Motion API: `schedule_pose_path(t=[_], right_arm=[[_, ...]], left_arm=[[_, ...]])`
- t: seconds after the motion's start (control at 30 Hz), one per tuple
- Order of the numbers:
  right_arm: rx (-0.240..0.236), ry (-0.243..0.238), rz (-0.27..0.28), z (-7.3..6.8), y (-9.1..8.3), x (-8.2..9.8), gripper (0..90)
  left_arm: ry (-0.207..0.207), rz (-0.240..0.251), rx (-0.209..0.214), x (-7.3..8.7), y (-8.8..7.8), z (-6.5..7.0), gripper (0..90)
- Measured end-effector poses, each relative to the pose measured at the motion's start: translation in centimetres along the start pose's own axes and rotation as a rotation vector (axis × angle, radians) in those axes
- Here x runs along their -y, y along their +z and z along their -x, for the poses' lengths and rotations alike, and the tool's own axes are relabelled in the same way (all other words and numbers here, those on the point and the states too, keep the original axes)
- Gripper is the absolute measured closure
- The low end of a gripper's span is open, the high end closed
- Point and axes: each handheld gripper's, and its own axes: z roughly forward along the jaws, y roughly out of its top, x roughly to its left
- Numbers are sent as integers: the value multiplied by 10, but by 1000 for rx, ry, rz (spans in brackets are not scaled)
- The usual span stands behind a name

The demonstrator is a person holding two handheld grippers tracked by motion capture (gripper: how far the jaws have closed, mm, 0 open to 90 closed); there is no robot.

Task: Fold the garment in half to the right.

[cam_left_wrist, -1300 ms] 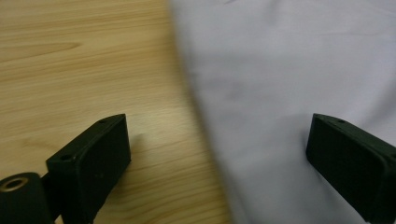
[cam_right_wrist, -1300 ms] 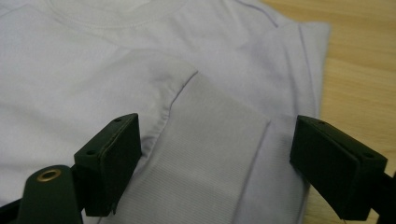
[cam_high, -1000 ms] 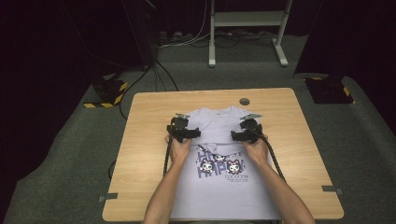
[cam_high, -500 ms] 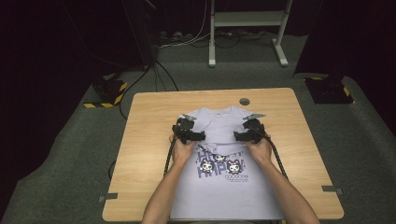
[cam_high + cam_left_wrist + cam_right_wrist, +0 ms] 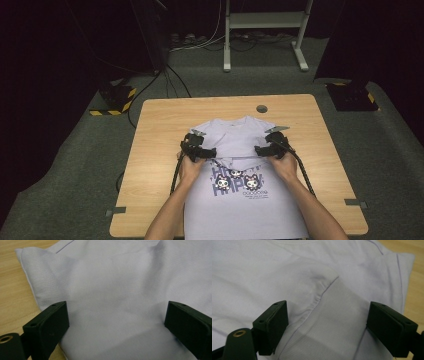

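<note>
the pale lilac cotton t-shirt (image 5: 239,165) with its cartoon print lies flat on the light wooden table (image 5: 160,125), collar pointing away from me, its long axis running from me to the far edge. my left gripper (image 5: 202,151) and right gripper (image 5: 265,149) hover over its shoulders, jaws spread wide, holding nothing, ready to pinch and fold.

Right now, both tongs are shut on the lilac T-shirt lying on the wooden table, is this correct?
Not quite. The left tongs and right tongs are open, jaws standing wide apart over the lilac T-shirt, as both gripper views show. The shirt does lie on the wooden table.
</note>
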Motion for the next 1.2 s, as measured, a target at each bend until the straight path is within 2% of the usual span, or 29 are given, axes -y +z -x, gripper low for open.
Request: schedule_pose_path(t=[0.33,0.4,0.63,0.73,0.8,0.9,0.97,1.1,1.13,1.2], right_arm=[[-14,-19,-11,-9,-9,9,142],[-23,-25,-32,-11,-12,11,121],[-45,-51,-25,-14,-15,16,99],[-55,-64,-30,-13,-16,15,111],[-48,-62,-6,-10,-19,13,131],[-54,-35,64,-6,-24,2,177],[-43,-16,70,-2,-21,-11,193],[-24,9,76,2,-11,-23,227],[-18,21,54,4,-4,-27,218],[-9,25,45,5,1,-29,223]], left_arm=[[9,-12,29,10,-10,2,44],[16,-12,36,11,-11,3,40],[5,-25,61,11,-13,1,26],[2,-38,58,8,-13,2,28],[11,-20,60,5,-13,1,36],[-13,25,74,-4,-15,-2,49],[-20,50,70,-15,-13,-2,52],[-26,55,44,-25,-6,-2,70],[-34,52,29,-29,0,-3,92],[-42,47,22,-31,4,-3,99]])
